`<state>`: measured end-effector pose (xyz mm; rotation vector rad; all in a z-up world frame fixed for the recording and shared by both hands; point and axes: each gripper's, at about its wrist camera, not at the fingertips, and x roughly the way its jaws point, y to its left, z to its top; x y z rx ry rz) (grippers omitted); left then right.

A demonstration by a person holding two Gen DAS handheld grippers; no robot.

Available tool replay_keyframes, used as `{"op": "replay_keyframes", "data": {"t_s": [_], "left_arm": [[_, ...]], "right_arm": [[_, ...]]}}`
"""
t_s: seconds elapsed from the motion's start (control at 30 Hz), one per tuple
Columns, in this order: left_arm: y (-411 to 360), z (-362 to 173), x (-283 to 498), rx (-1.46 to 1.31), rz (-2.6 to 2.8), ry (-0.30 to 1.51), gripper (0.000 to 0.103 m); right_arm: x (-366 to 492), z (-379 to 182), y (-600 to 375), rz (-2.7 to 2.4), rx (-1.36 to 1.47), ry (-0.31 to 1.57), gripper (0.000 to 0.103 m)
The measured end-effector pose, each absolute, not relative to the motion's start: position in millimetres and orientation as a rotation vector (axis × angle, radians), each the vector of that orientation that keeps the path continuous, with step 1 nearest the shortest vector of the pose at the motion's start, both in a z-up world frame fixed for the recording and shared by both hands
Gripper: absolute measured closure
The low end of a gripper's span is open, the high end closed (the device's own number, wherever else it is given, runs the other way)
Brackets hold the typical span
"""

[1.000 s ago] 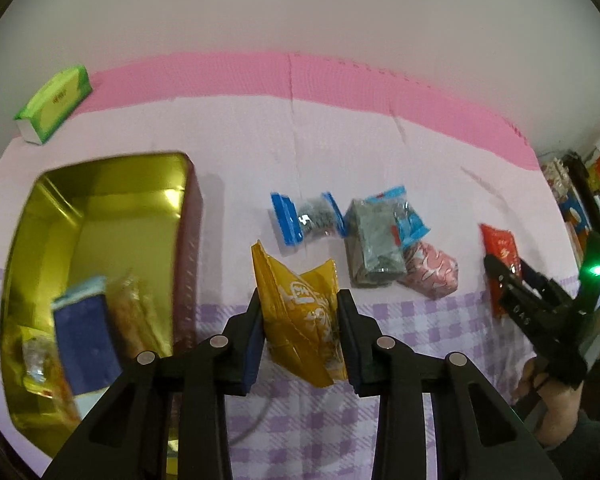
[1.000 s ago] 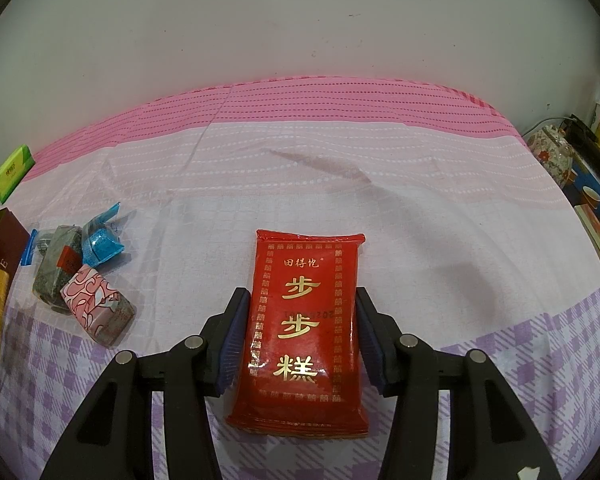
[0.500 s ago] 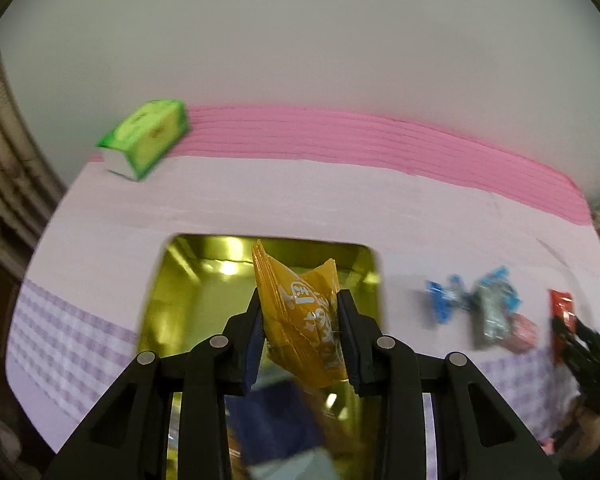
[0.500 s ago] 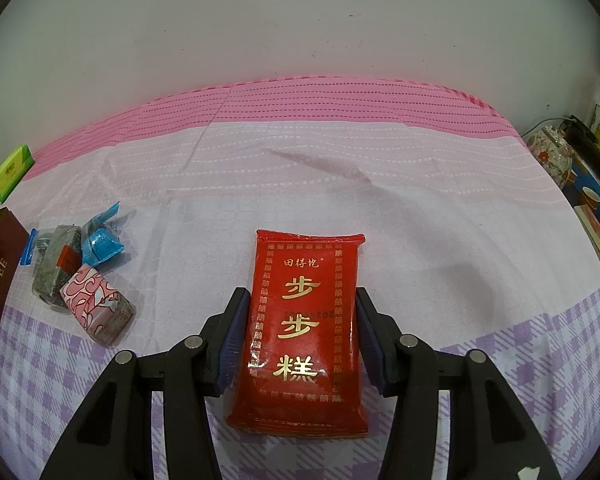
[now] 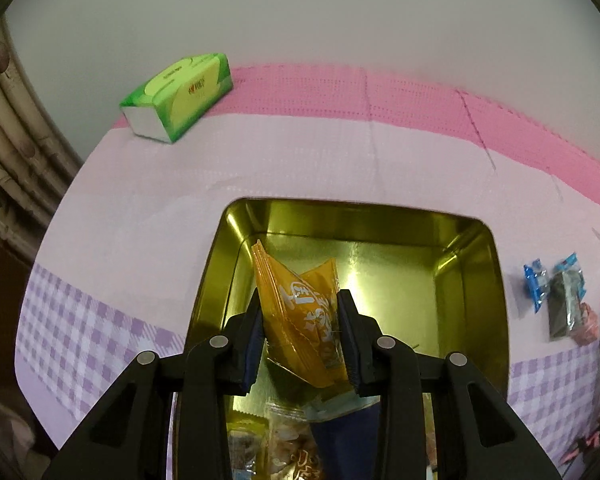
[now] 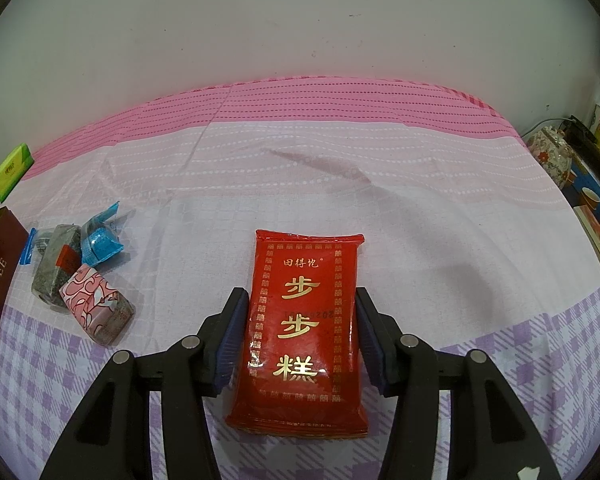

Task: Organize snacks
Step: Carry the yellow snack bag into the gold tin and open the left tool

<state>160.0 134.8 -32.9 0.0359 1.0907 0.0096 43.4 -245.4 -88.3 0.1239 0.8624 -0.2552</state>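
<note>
Over the gold tin, left gripper clamps the yellow packet for dropping inside; at 3 o'clock, right gripper clamps the red packet, waiting

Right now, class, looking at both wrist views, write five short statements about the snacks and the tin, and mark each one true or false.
1. The left tool grips a yellow packet. True.
2. That packet is over the open gold tin. True.
3. The tin is empty. False: several snacks lie at its near end.
4. The red packet is blue. False: it is red with gold characters, between the right tool's fingers.
5. The green tissue pack lies inside the tin. False: it lies on the cloth near the wall.
</note>
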Motion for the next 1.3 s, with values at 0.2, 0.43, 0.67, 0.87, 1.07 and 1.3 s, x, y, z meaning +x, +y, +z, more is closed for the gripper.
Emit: {"op": "replay_keyframes", "data": {"t_s": [0.2,0.43,0.67,0.87,1.07,1.3], "left_arm": [[134.5,-35.4,162.0,0.056,0.013,1.103,0.068],[135.5,-44.6,161.8,0.057,0.021,1.123,0.068],[136.8,-46.2,159.0,0.060,0.028,1.132,0.067],[138.8,-45.7,157.5,0.055,0.037,1.143,0.066],[141.6,-39.2,156.2,0.054,0.028,1.137,0.064],[139.4,-20.3,142.9,0.073,0.030,1.079,0.063]], "right_arm": [[43.1,-88.5,-245.4,-0.256,0.125,0.862,0.053],[43.2,-88.3,-245.0,-0.255,0.122,0.862,0.052],[43.3,-88.4,-245.0,-0.255,0.122,0.862,0.052],[43.3,-87.9,-245.3,-0.256,0.120,0.863,0.052],[43.2,-87.8,-245.4,-0.256,0.119,0.863,0.052],[43.3,-88.0,-244.8,-0.257,0.118,0.863,0.052]]}}
